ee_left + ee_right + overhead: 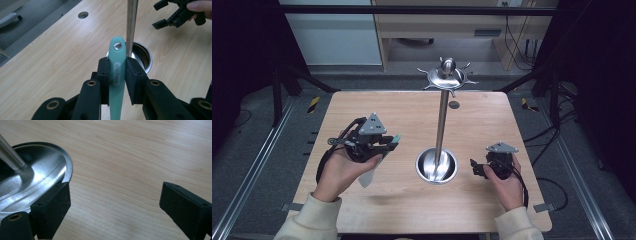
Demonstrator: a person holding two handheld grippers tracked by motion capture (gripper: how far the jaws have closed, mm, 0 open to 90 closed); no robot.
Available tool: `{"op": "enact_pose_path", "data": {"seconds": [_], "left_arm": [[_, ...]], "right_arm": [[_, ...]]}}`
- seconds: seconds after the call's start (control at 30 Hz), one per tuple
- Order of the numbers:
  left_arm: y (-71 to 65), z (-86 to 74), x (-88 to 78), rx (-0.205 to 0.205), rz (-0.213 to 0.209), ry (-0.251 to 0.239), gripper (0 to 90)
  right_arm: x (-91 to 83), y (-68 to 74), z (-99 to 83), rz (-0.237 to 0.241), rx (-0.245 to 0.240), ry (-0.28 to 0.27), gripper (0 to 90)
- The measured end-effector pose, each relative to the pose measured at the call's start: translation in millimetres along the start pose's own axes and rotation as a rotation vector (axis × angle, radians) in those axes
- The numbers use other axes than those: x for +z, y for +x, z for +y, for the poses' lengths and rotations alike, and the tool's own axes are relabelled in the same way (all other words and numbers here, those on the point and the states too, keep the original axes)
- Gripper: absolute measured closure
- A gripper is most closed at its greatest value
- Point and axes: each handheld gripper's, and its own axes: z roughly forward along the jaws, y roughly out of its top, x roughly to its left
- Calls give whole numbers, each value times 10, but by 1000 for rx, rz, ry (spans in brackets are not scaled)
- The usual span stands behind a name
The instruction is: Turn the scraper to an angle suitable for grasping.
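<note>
The bench (362, 105) is pale wood with fine grain and a smooth, matt face. The stand (441, 125) is polished metal, its pole and round base (37, 175) mirror-bright. The spatula handle (117, 75) looks like soft mint-green plastic or silicone, satin-smooth, with a frosted insert. The left tongs (117, 72) and right tongs (113, 205) carry dull, slightly grainy black pads.

One small raised word is seen on the green handle (117, 75), in the middle of the left gripper view, between the black jaws. It runs along the handle, on a grey patch. The letters are too blurred to be read. No other words, numbers or signs can be read.
</note>
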Motion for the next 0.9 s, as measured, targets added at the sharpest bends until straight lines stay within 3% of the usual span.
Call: {"op": "enact_pose_path", "data": {"seconds": [0.53,0.8,0.9], "left_arm": [[-6,93,-74,-5,-16,-36,744],[9,249,-227,8,25,-87,744],[-26,305,-233,17,21,-82,744]], "right_arm": [[-9,4,6,1,5,-6,108],[-27,3,-1,3,-5,-15,110],[-28,-13,-8,-13,-5,-23,121]]}}
